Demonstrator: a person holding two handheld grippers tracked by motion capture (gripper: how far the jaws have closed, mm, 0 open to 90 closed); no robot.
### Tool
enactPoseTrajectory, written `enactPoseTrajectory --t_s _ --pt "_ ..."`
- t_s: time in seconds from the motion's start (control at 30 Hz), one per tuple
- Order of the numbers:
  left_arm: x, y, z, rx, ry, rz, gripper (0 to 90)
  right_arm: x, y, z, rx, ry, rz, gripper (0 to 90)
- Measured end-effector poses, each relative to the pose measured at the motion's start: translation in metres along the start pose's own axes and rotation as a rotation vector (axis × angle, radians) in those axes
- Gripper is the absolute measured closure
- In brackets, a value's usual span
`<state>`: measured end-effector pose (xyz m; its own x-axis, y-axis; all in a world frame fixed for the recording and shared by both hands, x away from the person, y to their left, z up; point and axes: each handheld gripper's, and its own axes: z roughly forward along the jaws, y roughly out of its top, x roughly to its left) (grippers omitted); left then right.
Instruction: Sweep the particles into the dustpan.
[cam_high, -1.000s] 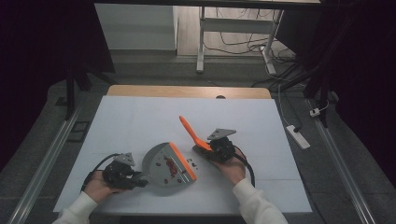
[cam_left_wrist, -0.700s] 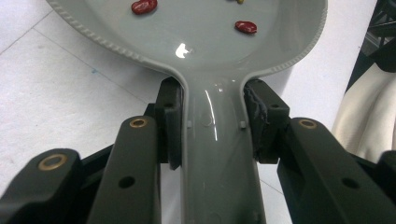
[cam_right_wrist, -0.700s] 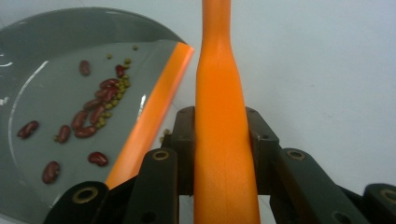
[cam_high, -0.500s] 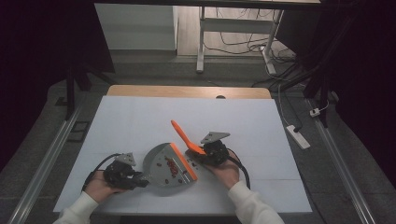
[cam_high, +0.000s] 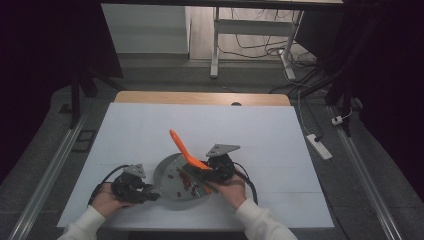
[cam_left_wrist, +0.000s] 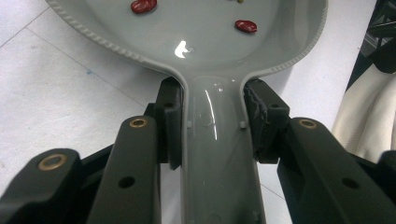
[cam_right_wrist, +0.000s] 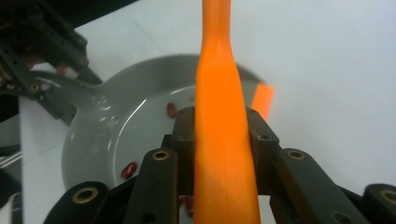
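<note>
Apparently beans (cam_left_wrist: 143, 5) dot the grey pan (cam_high: 172, 181); left fingers (cam_left_wrist: 170, 123) pinch its handle, right fingers (cam_right_wrist: 184, 140) an orange spatula (cam_right_wrist: 223, 140).

The white surface (cam_high: 150, 130) lies open on the far side. Near the front edge, a grey round plastic pan (cam_high: 172, 185) and a slanting orange plastic handle (cam_high: 182, 147) block the middle.

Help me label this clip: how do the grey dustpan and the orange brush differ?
The grey dustpan lies flat on the table, red beans in it; the orange brush is tilted, its handle rising up and away. The dustpan is wide and rounded, the brush slim. The left gripper clamps the dustpan's handle, the right gripper the brush's. Both are plastic.
</note>
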<state>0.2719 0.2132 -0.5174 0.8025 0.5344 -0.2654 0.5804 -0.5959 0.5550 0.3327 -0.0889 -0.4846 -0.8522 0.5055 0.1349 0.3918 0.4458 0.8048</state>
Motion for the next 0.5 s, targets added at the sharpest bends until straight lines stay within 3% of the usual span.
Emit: enactPoseTrajectory --t_s 0.13,0.17,0.23,0.37,0.5 --pt "0.0 0.0 0.0 0.001 -0.006 -0.002 61.8 -0.007 0.001 -0.009 -0.029 -0.043 0.004 69.7" --pt "0.0 0.0 0.0 0.001 -0.007 -0.002 61.7 -0.015 0.0 -0.014 -0.026 -0.085 0.001 69.7" --pt "0.0 0.0 0.0 0.001 -0.004 -0.001 61.8 -0.024 -0.002 -0.018 -0.025 -0.117 0.019 69.7" --pt "0.0 -0.001 0.0 0.0 -0.001 0.0 61.8 -0.035 -0.007 -0.022 0.015 -0.159 0.054 69.7" --pt "0.0 -0.002 -0.001 -0.002 -0.005 -0.003 61.8 -0.036 -0.015 -0.02 0.054 -0.17 0.066 69.7"
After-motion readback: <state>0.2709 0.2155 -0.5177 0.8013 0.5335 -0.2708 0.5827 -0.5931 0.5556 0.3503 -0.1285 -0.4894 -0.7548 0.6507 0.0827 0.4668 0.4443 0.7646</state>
